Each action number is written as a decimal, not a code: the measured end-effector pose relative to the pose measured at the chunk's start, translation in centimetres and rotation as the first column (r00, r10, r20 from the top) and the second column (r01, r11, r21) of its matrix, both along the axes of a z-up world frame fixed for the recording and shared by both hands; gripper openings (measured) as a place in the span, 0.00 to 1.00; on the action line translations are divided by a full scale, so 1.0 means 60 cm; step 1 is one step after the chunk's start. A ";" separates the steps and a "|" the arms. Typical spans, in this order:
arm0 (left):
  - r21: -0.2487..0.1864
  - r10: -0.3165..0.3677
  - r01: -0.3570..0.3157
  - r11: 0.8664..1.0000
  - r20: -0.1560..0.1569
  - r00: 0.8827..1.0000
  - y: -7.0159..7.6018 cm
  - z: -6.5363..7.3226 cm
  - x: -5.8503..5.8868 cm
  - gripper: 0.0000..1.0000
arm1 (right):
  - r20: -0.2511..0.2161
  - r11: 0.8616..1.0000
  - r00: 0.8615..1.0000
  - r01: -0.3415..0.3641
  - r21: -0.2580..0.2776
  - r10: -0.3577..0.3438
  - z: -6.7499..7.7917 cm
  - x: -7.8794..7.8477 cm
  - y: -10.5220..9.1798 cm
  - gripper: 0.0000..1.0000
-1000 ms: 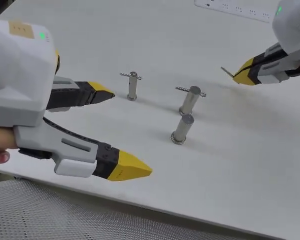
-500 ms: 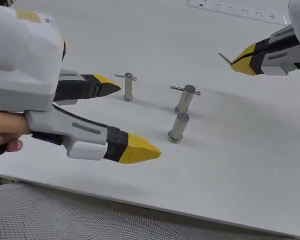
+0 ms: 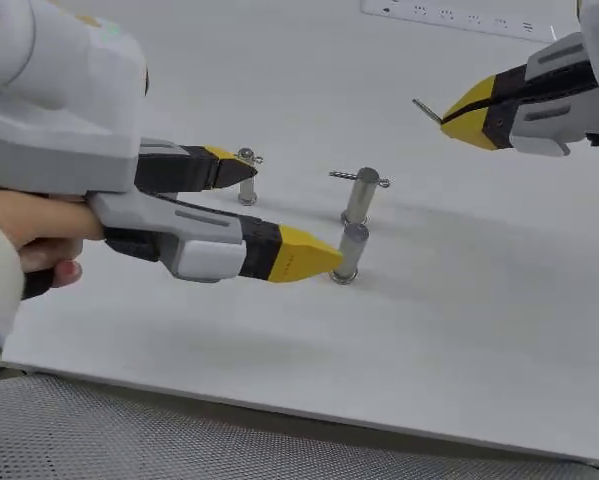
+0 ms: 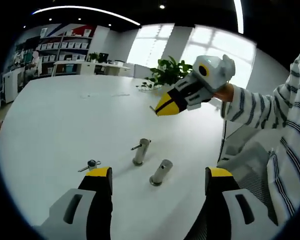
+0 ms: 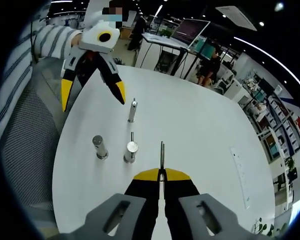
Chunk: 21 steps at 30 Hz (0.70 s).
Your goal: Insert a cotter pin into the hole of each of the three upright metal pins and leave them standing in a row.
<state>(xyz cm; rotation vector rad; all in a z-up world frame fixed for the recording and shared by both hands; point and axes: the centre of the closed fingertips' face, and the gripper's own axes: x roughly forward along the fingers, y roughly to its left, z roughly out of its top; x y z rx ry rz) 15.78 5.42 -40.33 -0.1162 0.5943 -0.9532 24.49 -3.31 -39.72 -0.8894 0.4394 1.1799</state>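
Three pins stand on the table (two carry cotter pins). The left gripper gapes wide, empty, beside the bare pin; the right gripper pinches a cotter pin aloft.

The left gripper lies nearly level, low over the near left part of the table, its yellow-tipped jaws spread wide apart; the left hand wraps its grip near the table's left edge. The right gripper hangs raised toward the far right corner, tips angled leftward and pressed together on a thin cotter pin, its arm in a striped sleeve.
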 end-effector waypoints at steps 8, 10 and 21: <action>-0.046 0.011 -0.011 0.999 -0.011 1.000 -0.014 0.013 0.025 0.65 | 0.022 0.999 0.999 -0.050 -0.008 0.050 0.000 -0.040 0.017 0.00; -0.054 0.009 -0.010 0.999 -0.013 1.000 -0.019 0.015 0.029 0.62 | 0.025 0.998 0.998 -0.058 -0.007 0.059 0.002 -0.049 0.021 0.00; -0.142 -0.018 0.009 0.990 -0.058 0.998 -0.059 0.036 0.041 0.41 | 0.061 0.992 0.991 -0.121 -0.016 0.122 0.011 -0.089 0.044 0.00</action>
